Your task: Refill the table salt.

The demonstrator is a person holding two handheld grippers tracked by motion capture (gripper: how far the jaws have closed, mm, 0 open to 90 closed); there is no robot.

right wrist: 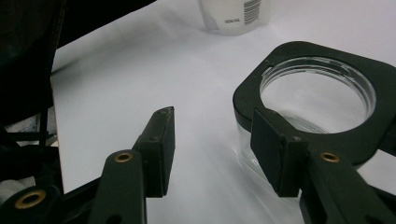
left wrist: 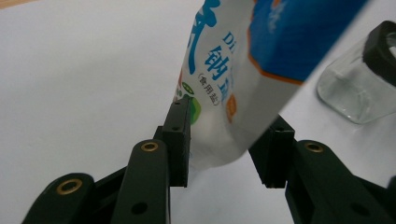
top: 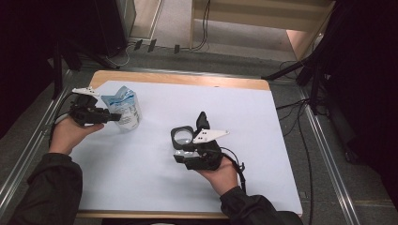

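A blue and white pouch with printed characters stands on the white sheet at the far left. My left gripper reaches it from the left. In the left gripper view the pouch sits between the jaws, both pads touch its sides, and my left gripper is shut on it. A clear glass jar with a black square collar stands open-mouthed near the middle. My right gripper lies just in front of it. In the right gripper view the jar stands beside the right-hand jaw, and my right gripper is open over bare sheet.
The white sheet covers most of a wooden table. Dark sleeves come in from the bottom edge. Cables and black stand legs lie on the floor beyond and to the right of the table.
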